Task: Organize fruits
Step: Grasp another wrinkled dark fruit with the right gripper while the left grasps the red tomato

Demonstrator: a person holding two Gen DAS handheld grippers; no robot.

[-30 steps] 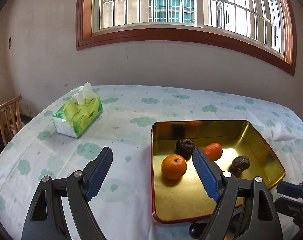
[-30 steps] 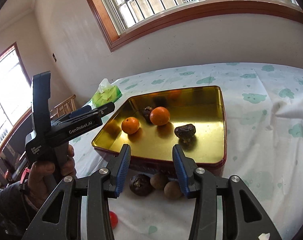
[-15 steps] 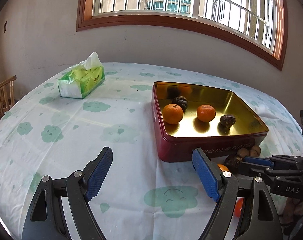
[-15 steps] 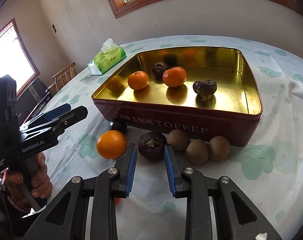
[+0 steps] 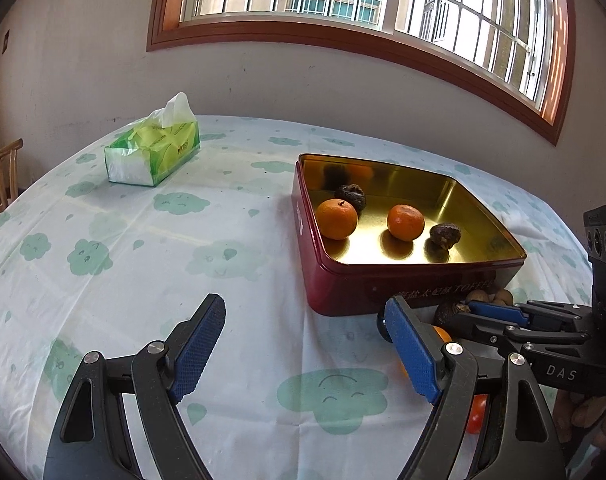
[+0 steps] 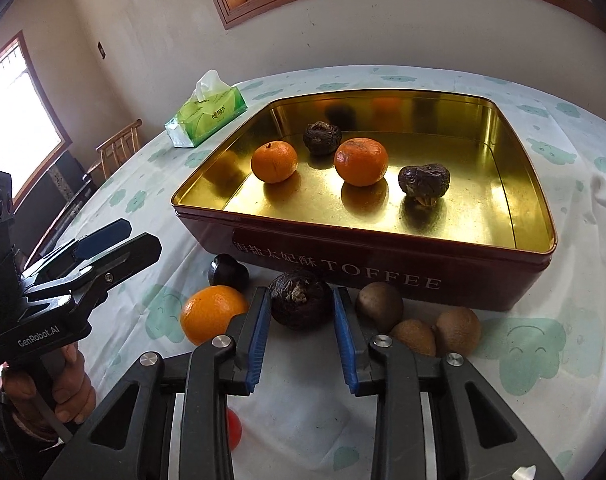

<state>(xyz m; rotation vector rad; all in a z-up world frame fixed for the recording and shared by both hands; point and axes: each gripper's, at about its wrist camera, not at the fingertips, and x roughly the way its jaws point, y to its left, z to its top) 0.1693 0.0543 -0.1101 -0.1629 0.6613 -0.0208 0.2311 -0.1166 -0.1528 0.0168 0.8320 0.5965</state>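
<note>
**Dark fruit caught at the tin's front wall**

Wrinkled and near-black, the dark fruit (image 6: pixel 301 299) lay on the table (image 6: pixel 543 400) just in front of the red toffee tin (image 6: pixel 383 276), between an orange (image 6: pixel 209 312) on its left and three brown fruits (image 6: pixel 417 328) on its right. The right tongs (image 6: pixel 302 330) had just been closing around it, blue pads against both flanks, so they gripped the dark fruit. A good lift, by my judgement, meant rising straight before crossing the tin's front wall, as the orange sat just beside one pad and could be nudged. Inside the tin two oranges (image 6: pixel 361 161) and two dark fruits (image 6: pixel 424 183) left bare gold floor nearer the front. The left tongs (image 5: pixel 303 354) stood wide open over bare cloth, left of the tin, holding nothing.
</note>
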